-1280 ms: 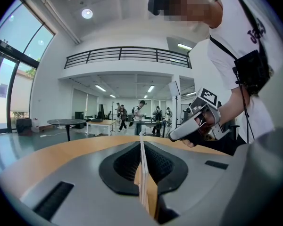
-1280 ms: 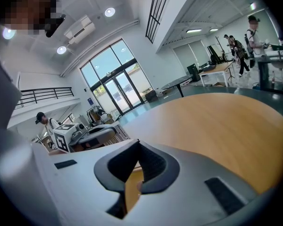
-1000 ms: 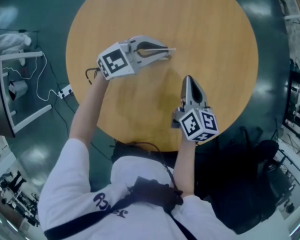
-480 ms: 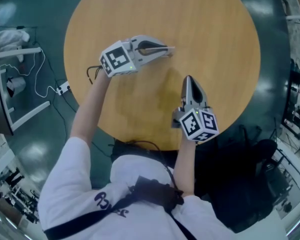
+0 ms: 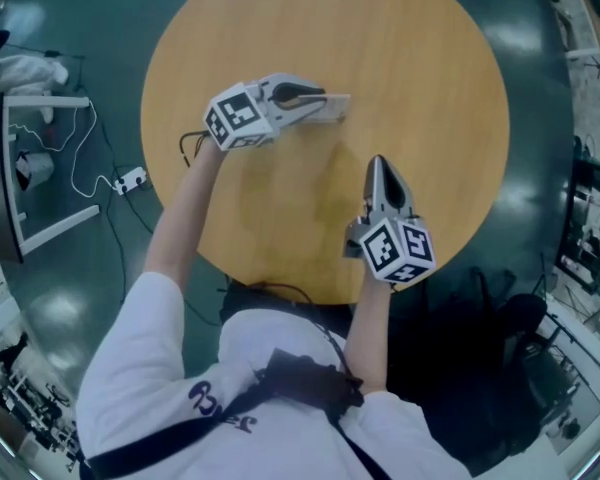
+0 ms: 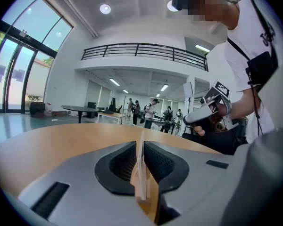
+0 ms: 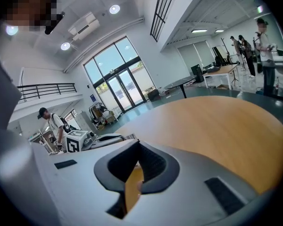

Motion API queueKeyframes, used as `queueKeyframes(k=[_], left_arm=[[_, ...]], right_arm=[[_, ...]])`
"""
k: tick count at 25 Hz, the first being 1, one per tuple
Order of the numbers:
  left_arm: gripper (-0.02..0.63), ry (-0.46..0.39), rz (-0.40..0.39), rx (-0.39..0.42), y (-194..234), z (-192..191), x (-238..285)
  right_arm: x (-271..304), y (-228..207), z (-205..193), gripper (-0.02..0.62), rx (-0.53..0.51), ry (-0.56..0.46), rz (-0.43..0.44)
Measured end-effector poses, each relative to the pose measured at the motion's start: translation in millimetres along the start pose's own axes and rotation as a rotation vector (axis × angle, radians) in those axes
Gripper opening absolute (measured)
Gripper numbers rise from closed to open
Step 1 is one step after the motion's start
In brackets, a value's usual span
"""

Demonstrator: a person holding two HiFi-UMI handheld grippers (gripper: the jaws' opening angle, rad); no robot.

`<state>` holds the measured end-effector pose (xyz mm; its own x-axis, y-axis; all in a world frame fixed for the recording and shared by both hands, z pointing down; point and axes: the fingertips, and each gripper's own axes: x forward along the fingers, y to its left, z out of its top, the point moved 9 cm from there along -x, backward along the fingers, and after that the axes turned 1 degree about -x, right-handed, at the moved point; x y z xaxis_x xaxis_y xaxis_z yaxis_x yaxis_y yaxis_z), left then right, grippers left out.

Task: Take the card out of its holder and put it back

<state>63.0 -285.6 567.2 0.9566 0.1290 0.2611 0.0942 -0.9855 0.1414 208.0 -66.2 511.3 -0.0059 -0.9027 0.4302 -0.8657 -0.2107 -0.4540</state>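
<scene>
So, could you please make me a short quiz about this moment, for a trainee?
1. Which gripper has the card between its jaws: A left, B right?
2. True or false: the right gripper is open.
3. What shape is the table?
Key: 1 A; the left gripper has just been opening its jaws slightly. 2 false: shut, empty. 3 round.
</scene>
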Motion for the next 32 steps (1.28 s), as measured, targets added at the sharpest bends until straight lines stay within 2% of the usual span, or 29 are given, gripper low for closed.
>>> queueKeyframes(k=[4,9,16,18,22,27,30,32], left_arm=[[0.081,-0.012,0.132,-0.045,3,-6,-24],[0.083,-0.080,0.341,-0.136,-12,-10,-64],[0.083,-0.135,0.649,-0.210,-71,5,-98],[0.083,-0.147,0.715,-0.228,-91,12,-102],[0.083,-0.177,0.804,-0.228,-131,31,-105],[0.081,-0.236,0.860,-0.190,-174,60,-98],[0.074,-0.236,0.882,-0.180,-197,74,-89],[0.045,-0.227,0.907,-0.176,-215,80,-86]], right_arm=[[1,1,7,0.020,-0.023,-0.025,0.015],[2,9,18,0.020,-0.077,-0.055,0.053],[-7,19,21,0.020,-0.230,-0.062,0.121],[-8,26,23,0.020,-0.276,-0.069,0.144],[-16,48,26,0.020,-0.356,-0.083,0.214],[-35,70,25,0.020,-0.434,-0.103,0.277],[-50,76,28,0.020,-0.461,-0.127,0.305],[-61,79,25,0.020,-0.467,-0.134,0.319]])
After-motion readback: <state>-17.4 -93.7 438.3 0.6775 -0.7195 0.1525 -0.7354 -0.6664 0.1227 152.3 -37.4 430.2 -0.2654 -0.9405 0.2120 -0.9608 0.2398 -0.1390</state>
